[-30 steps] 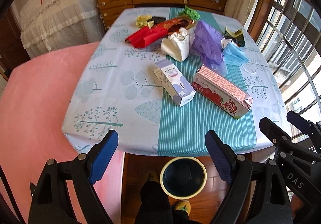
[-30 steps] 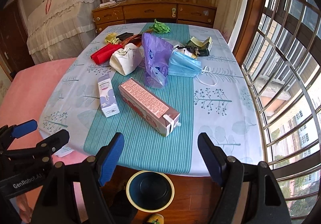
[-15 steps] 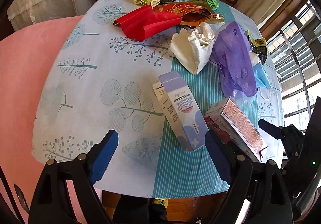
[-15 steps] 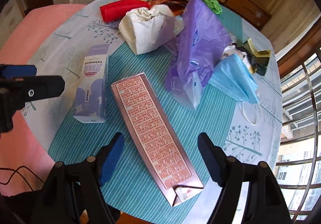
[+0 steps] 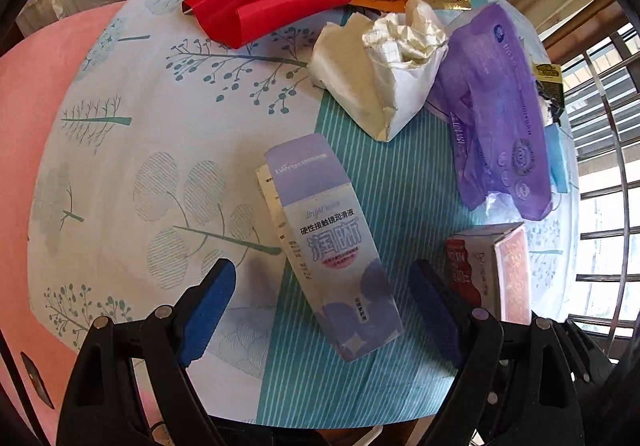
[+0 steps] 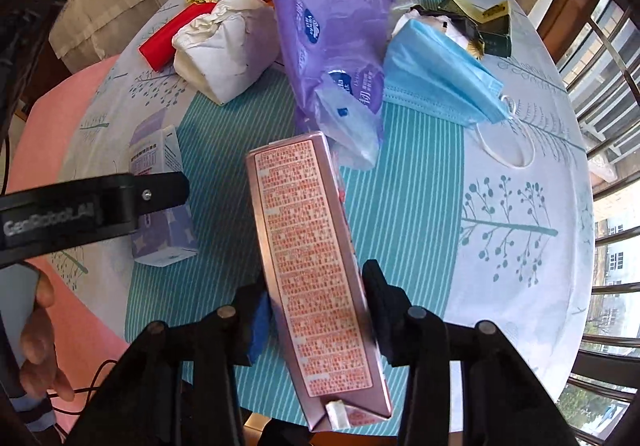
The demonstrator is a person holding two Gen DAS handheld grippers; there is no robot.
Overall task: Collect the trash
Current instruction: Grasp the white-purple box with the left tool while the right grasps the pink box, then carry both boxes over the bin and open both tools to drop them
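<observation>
At the lower centre of the right wrist view, the pink carton is seen lying on the teal stripe of the worktop, with the right tool closed in on its long sides; its jaws have just been closing, and the pads appear to meet the carton's walls. In the left wrist view, the left tool is held wide, straddling the near end of the lavender box without touching it. The pick-up step is judged to be in hand. A firm squeeze and lift are called for next; the bin is not shown.
</observation>
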